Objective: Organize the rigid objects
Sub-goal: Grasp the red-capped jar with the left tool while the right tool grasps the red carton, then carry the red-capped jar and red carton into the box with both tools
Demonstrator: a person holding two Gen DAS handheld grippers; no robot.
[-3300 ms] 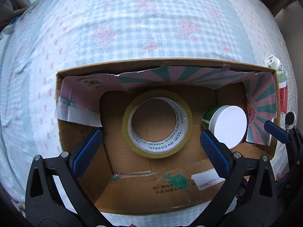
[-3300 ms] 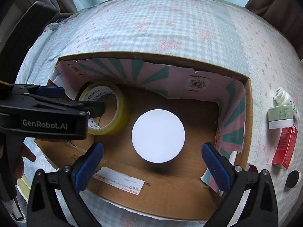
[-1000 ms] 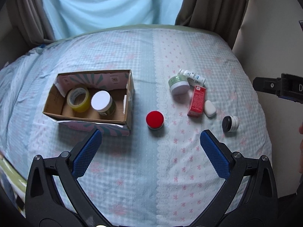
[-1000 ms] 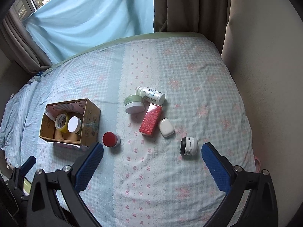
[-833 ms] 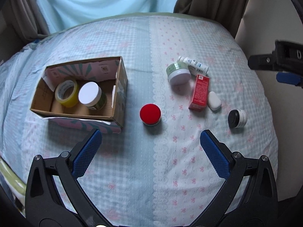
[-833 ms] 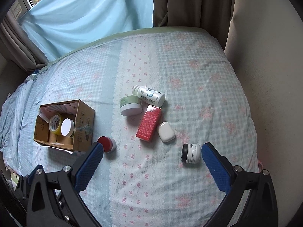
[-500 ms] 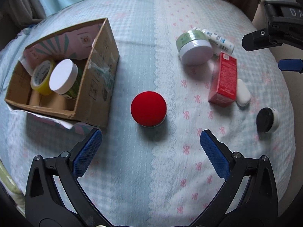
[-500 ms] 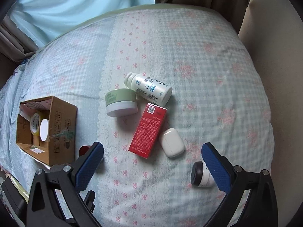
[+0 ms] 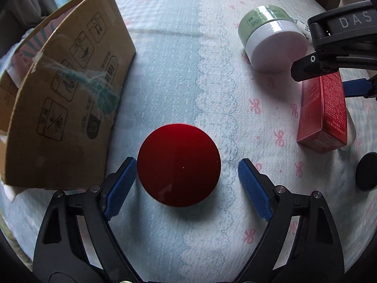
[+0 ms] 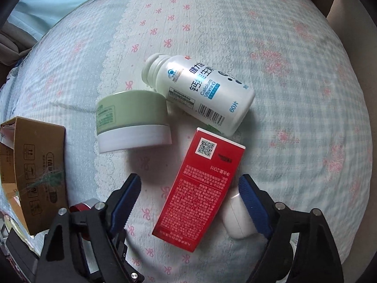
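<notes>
My left gripper (image 9: 187,185) is open, its blue pads on either side of a round red-lidded jar (image 9: 179,167) on the bedspread; the left pad nearly touches it. The cardboard box (image 9: 68,99) stands just left of the jar. My right gripper (image 10: 189,199) is open, its pads on either side of the lower part of a flat-lying red carton (image 10: 200,186). A white pebble-shaped case (image 10: 238,219) lies against the carton under the right pad. A green jar with white lid (image 10: 132,120) and a white vitamin bottle (image 10: 200,92) lie beyond.
A black-lidded jar (image 9: 366,171) sits at the far right of the left wrist view. The right gripper's body (image 9: 339,40) hangs over the green jar (image 9: 271,35) and red carton (image 9: 324,115). The box (image 10: 33,172) is left of the right gripper.
Both grippers dropped down close to the bedspread. The left one came around the red-lidded jar and narrowed; the right one came over the red carton.
</notes>
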